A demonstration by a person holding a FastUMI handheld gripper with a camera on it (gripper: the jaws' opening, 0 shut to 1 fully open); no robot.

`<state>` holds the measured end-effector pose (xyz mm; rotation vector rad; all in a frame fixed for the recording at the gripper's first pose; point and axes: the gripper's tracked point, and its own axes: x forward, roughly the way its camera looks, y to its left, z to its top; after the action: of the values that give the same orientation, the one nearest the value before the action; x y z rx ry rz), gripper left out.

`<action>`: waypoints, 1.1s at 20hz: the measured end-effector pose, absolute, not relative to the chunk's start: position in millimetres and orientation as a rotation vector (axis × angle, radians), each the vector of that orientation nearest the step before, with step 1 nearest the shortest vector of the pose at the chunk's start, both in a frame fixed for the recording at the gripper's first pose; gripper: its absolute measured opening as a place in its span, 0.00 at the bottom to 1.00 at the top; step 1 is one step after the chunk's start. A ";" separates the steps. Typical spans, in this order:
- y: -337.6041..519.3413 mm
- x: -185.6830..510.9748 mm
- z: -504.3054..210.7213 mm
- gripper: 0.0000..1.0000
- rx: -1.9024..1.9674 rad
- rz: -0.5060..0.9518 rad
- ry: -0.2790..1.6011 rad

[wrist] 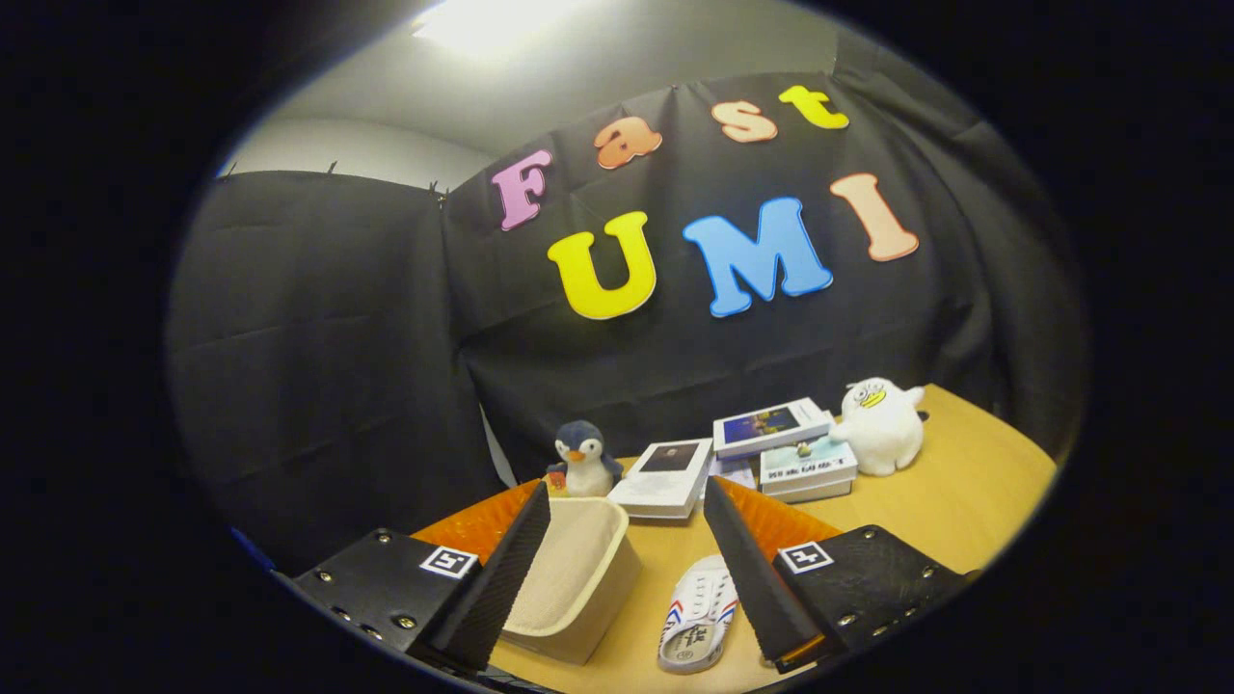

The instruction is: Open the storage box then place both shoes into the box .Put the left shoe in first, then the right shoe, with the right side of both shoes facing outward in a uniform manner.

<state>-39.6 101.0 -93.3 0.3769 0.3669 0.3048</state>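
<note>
Between the fingers, toward 7 o'clock: box (569,578), cream, lid off, hollow facing up, its near wall hard against the left finger (501,569). Beside it at 5 o'clock: white shoe (696,617) with red and blue stripes, flat on the table (974,492), just inside the right finger (757,578); whether touching, cannot tell. Gripper (627,651) spread wide, clamping nothing. Past both fingers, at 10 and 2 o'clock: orange ribbed surface (482,525). Farther on at 12 o'clock: penguin toy (585,459), then a leaning book (665,476). At 1 o'clock: stacked books (786,448), with a white plush (881,425) touching their far end. Behind everything: black cloth wall (318,366).
</note>
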 end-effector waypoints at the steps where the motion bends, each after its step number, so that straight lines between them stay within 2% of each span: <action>1: 105.4 -41.7 -99.6 0.98 0.404 0.313 0.395; 12: 163.0 -68.6 -154.8 0.96 0.816 0.438 0.694; 22: 195.8 -79.1 -192.5 0.96 1.121 0.455 0.902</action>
<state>-79.1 195.8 -192.5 1.1209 0.9025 0.4550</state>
